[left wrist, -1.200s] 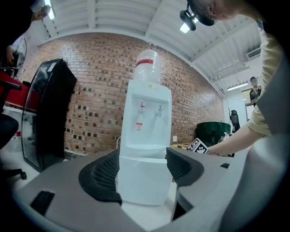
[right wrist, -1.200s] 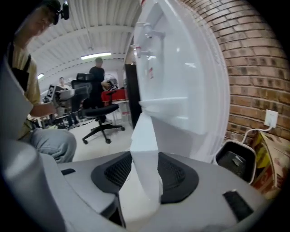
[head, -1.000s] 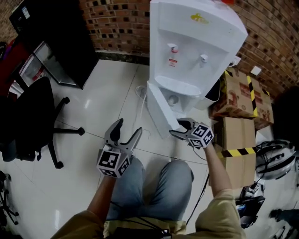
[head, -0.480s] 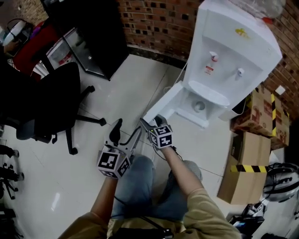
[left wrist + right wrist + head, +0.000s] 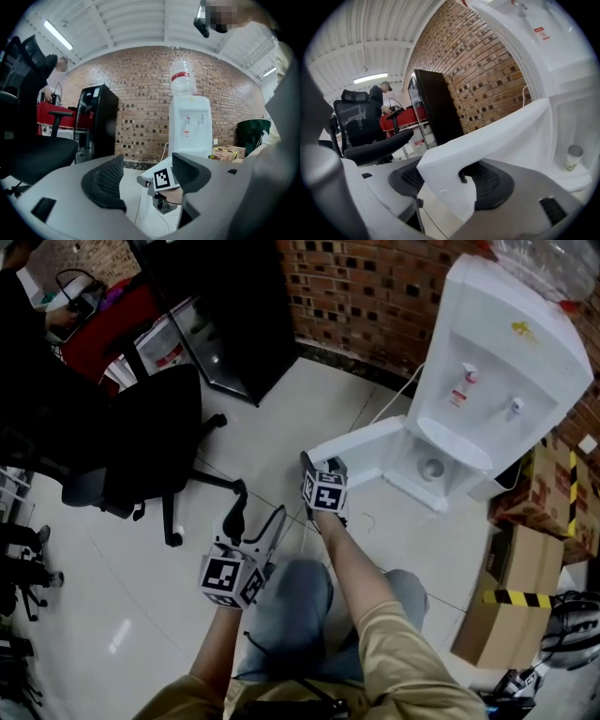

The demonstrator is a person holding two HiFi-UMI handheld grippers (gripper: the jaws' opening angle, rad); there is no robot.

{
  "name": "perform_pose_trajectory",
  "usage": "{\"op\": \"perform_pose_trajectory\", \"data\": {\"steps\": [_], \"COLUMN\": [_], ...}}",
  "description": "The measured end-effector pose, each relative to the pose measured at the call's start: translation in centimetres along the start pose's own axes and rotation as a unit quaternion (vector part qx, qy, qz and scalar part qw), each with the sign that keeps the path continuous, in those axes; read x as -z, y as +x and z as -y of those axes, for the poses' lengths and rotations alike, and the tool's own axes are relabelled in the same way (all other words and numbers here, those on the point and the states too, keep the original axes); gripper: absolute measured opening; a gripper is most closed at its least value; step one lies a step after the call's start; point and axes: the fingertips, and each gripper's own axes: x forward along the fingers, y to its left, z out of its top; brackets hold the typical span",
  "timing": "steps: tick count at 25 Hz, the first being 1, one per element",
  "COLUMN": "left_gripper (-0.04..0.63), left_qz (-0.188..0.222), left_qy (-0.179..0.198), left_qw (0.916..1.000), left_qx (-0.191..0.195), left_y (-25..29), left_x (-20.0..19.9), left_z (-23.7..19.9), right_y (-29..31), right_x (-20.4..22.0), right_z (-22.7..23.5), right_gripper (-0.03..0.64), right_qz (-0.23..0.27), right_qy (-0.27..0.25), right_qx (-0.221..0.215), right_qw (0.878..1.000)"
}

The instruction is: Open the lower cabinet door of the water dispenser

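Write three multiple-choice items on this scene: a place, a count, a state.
1. Where does the small pale cup stand? A on the floor; B on a chair; C in the lower cabinet of the white water dispenser.
2. How many taps has the dispenser? A one; B two; C four.
3. The white lower cabinet door is: A swung open; B shut; C removed.
Answers: C, it shows on the cabinet's floor; B, two taps on the front; A, it stands out from the body.

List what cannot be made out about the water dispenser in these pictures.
Head view: bottle on the water dispenser, cut off by the top edge.
Head view: tap label, too small to read.
Right gripper view: cup in the cabinet, markings too small.
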Motion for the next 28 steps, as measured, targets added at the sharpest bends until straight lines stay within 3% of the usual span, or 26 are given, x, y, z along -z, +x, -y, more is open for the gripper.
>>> {"op": "perform_pose_trajectory", "data": {"steps": [4, 6, 8, 11, 16, 22, 28], "left_gripper": [0.313, 0.313, 0.313, 0.313, 0.313, 0.313, 0.313], "left_qz": [0.004, 0.007, 0.006, 0.002, -0.003, -0.010, 0.011], "left_qy": [0.003, 0.004, -0.002, -0.008, -0.006, -0.009, 0.018], "left_qw": [1.0000, 0.9999, 0.9997, 0.9984, 0.9926, 0.9811, 0.9734], "left_qx": [-0.001, 0.008, 0.022, 0.057, 0.122, 0.193, 0.228], "left_y": [-0.4, -0.1, 0.6, 2.3, 5.5, 9.3, 10.3], "left_x": [-0.6, -0.7, -0.6, 0.0, 0.8, 0.6, -2.4], "left_z": [-0.1, 0.4, 1.4, 4.1, 9.9, 16.3, 20.6], "right_y": [-0.6, -2.0, -4.3, -8.8, -18.7, -32.3, -43.5], "right_x": [-0.1, 0.4, 0.9, 0.9, -1.0, -6.8, -13.8], "right_z": [-0.3, -0.2, 0.4, 3.6, 13.7, 23.7, 25.1], "right_gripper": [0.328, 0.385, 0.429, 0.433, 0.431, 0.431, 0.428], "right_qz": [-0.022, -0.042, -0.053, -0.047, 0.003, 0.090, 0.159], "right_qy": [-0.021, -0.033, -0.046, -0.033, 0.025, -0.004, -0.037], "right_qx": [-0.036, -0.070, -0.099, -0.107, -0.041, 0.090, 0.150], "right_qw": [0.999, 0.996, 0.993, 0.993, 0.999, 0.992, 0.975]}}
